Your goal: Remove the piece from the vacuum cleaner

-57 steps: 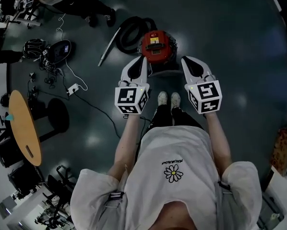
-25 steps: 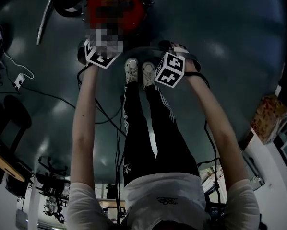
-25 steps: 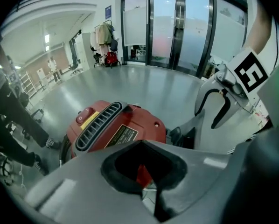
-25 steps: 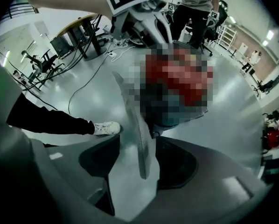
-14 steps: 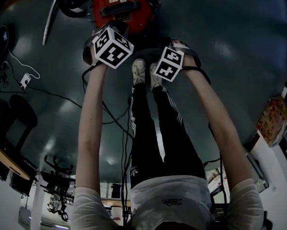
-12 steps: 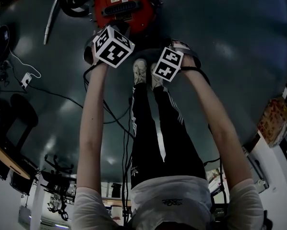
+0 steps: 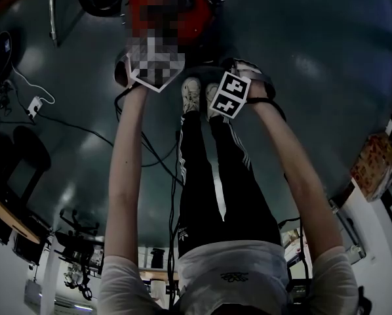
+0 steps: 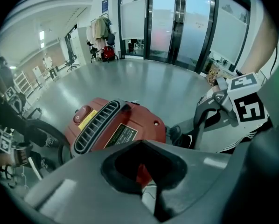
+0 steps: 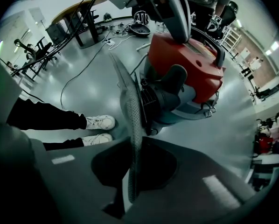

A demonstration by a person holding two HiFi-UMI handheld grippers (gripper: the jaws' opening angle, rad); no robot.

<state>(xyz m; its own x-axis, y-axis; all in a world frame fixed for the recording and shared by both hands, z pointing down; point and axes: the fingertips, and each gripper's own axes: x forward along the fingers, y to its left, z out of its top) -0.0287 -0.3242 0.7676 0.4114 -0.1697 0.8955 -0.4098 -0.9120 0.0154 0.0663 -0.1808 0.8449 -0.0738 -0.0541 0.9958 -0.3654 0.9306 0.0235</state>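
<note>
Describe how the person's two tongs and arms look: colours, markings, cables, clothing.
The left tongs and right tongs have grey jaws around a black-lined, diamond-shaped opening. Each carries a white cube with black square markers. Black cables trail back from them. The arms are bare below a white short-sleeved T-shirt. The person also wears black trousers with white stripes and white trainers.

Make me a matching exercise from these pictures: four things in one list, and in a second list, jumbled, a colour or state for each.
Things:
1. vacuum cleaner
2. mesh panel
3. sneakers
4. right gripper

Colours or states:
A. white
B. shut on the mesh panel
C. red
D. thin, grey, perforated

Pairs: 1-C, 2-D, 3-A, 4-B
</note>
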